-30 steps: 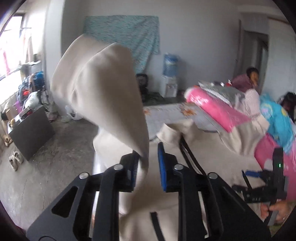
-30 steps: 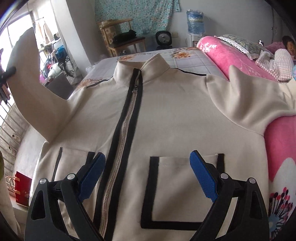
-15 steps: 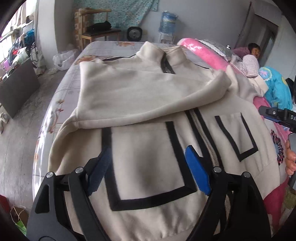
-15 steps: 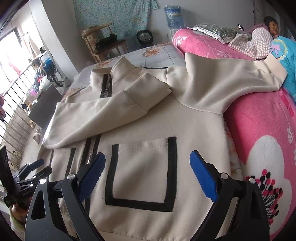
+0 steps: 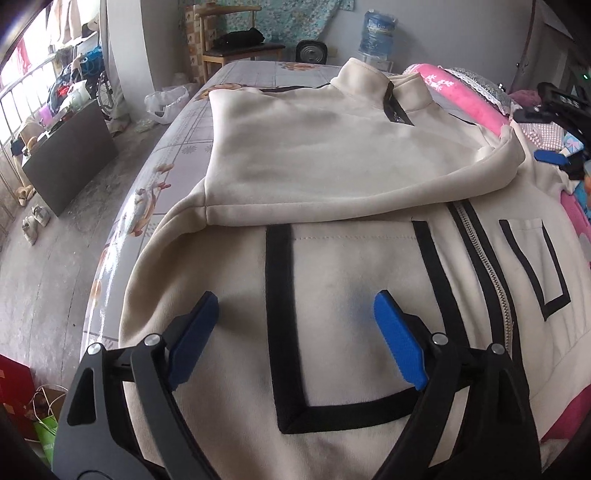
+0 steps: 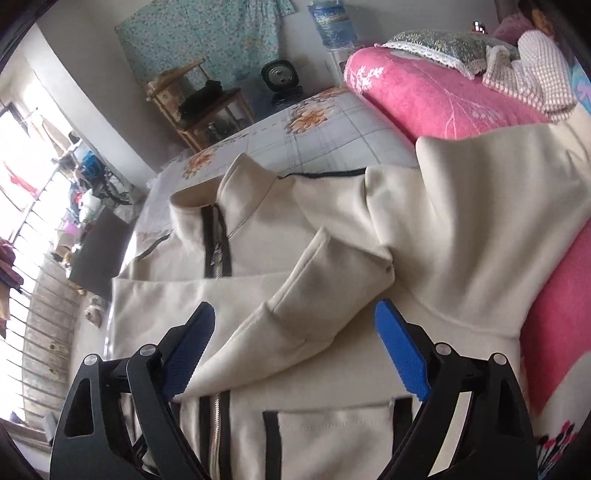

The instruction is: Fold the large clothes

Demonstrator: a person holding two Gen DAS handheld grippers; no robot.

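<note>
A cream zip-up jacket (image 5: 332, 155) with black-trimmed pockets lies front-up on the bed. Its left sleeve (image 5: 369, 177) is folded across the chest, and the cuff (image 6: 295, 325) shows in the right wrist view. The other sleeve (image 6: 480, 206) lies spread out over the pink blanket. My left gripper (image 5: 295, 317) is open and empty above the left pocket (image 5: 351, 314). My right gripper (image 6: 295, 325) is open and empty just above the folded sleeve's cuff; it also shows at the right edge of the left wrist view (image 5: 554, 155).
The bed sheet (image 5: 177, 155) ends at the left, with bare floor (image 5: 55, 258) beyond. A pink blanket (image 6: 424, 96) and pillows (image 6: 443, 48) lie along the right. A wooden chair (image 6: 199, 107), fan (image 6: 282, 79) and water bottle (image 5: 376, 33) stand at the back.
My left gripper let go of the sleeve, which now lies folded across the chest, and it drew back over the pocket. My right gripper moved forward over the sleeve's cuff.
</note>
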